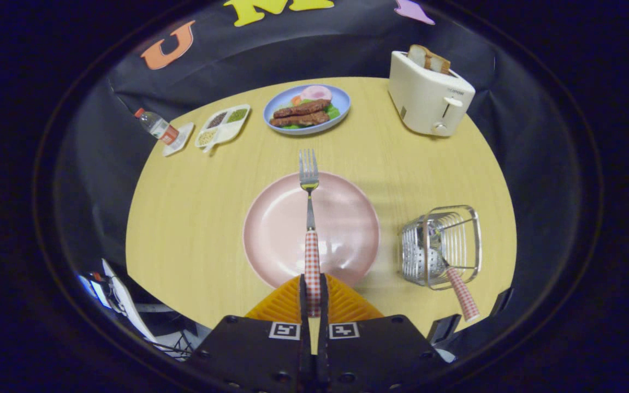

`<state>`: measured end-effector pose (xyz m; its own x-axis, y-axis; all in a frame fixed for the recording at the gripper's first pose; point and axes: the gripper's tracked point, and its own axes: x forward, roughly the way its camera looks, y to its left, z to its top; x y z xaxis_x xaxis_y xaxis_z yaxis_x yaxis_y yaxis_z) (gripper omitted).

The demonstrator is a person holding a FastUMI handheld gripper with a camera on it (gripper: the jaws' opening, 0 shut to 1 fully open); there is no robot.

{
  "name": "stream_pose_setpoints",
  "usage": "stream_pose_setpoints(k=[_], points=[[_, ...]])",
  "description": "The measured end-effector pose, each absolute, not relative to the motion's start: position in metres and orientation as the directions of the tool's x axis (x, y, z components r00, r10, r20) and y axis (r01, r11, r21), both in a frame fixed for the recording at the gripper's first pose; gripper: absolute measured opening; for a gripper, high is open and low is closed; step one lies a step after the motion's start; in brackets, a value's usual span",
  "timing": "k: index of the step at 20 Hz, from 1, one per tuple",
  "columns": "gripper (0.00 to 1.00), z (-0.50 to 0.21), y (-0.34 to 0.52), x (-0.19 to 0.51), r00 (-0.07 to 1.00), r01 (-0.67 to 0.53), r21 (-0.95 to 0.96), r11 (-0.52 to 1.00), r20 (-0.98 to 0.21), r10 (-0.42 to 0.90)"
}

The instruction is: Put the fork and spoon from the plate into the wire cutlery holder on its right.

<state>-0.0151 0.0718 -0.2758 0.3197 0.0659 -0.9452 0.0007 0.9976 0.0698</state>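
Overall scene: a round wooden table (194, 218) with tableware and food on it.
Gripper: the gripper (312, 292) has its two orange ribbed fingers (282, 305) closed together on a handle.
Fork: the fork (309, 218) is clamped by its red-checked handle, pointing straight ahead, tines beyond the plate's far rim.
Plate: a pink plate (276, 229) lies under the fork, just ahead of the fingers.
Holder: the wire cutlery holder (445, 245) sits right of the plate, near but apart.
Spoon: the spoon (454, 278) leans in the holder, its checked handle sticking out.
Beyond: a blue food plate (342, 103), a white toaster (429, 93) with bread, a divided tray (224, 126), a small bottle (156, 126).
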Motion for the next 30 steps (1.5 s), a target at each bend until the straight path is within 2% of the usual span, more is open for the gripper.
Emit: stream_pose_setpoints(k=[5, 9, 13, 21, 30], points=[[0.05, -0.217, 0.019, -0.025, 0.269, -0.011, 0.02, 1.0, -0.963, 0.022], [0.04, -0.191, -0.018, -0.049, 0.152, 0.089, 0.057, 0.994, -0.987, 0.043], [0.04, -0.193, -0.043, -0.071, 0.039, 0.152, 0.064, 0.986, -0.998, 0.058], [0.04, -0.214, -0.056, -0.088, -0.232, 0.181, 0.045, 0.982, -0.969, 0.087], [0.04, -0.228, -0.057, -0.066, -0.364, 0.209, -0.022, 0.978, -0.93, 0.057]])
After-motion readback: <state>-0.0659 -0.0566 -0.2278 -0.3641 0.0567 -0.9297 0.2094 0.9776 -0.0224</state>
